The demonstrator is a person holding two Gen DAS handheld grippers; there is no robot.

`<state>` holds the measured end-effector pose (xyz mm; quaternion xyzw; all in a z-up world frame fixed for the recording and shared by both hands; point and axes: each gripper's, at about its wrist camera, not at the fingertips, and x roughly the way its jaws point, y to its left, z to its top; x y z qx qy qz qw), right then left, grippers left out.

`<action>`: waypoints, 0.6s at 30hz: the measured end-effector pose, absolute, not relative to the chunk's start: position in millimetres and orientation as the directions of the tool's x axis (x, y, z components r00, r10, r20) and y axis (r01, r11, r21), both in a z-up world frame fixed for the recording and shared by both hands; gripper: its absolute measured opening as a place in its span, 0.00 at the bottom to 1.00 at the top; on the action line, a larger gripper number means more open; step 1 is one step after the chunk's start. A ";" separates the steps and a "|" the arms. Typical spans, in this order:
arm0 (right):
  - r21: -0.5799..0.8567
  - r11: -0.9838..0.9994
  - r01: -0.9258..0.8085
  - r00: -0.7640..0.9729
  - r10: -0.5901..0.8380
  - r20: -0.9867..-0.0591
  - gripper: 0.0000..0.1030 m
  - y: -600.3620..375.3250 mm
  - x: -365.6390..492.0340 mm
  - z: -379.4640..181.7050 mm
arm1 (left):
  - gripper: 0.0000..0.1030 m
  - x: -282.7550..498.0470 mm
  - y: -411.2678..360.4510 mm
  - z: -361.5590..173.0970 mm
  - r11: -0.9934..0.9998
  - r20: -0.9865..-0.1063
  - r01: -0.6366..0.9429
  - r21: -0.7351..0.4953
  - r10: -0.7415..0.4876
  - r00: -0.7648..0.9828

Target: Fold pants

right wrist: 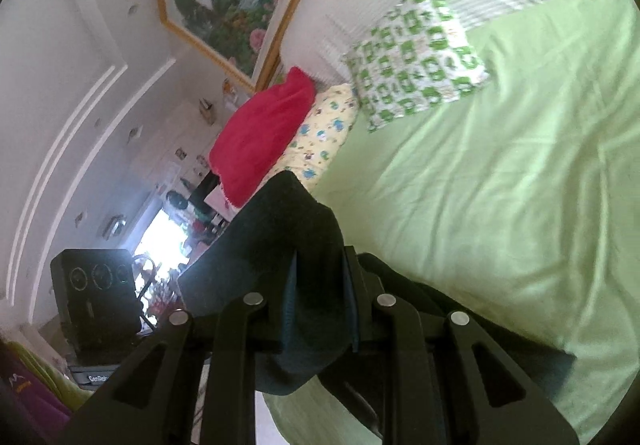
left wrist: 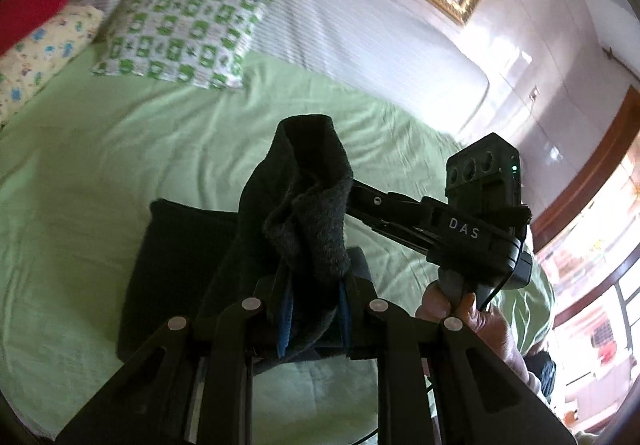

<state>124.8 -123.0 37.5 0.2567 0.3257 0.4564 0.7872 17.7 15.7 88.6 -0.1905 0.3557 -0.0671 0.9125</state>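
Both tools are clamped on the dark pants (left wrist: 304, 205): left tool (left wrist: 312, 309) and right tool (right wrist: 320, 309) each pinch a bunched edge, lifting it off the green bed (left wrist: 100, 165), rest still lying there.

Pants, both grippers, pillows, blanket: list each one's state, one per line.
pants: dark, partly lifted off the bed, both ends gripped
left gripper: shut on pants
right gripper: shut on pants
green-patterned pillow: lying flat by headboard
red blanket: heaped on the yellow pillow
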 end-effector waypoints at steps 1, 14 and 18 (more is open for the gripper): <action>0.712 0.450 -0.539 0.378 0.884 -0.273 0.22 -130.6 123.3 31.7 | 0.18 20.9 9.6 85.2 0.920 -0.629 -0.004 -0.392 -0.265 0.731; 0.752 0.517 -0.409 0.439 0.834 -0.334 0.22 -174.4 123.4 -15.7 | 0.18 55.5 -32.4 41.8 0.938 -0.698 0.044 -0.343 -0.286 0.657; 0.737 0.565 -0.370 0.485 0.794 -0.365 0.25 -185.3 116.6 -18.6 | 0.27 59.4 -41.2 37.7 0.945 -0.698 0.077 -0.318 -0.288 0.656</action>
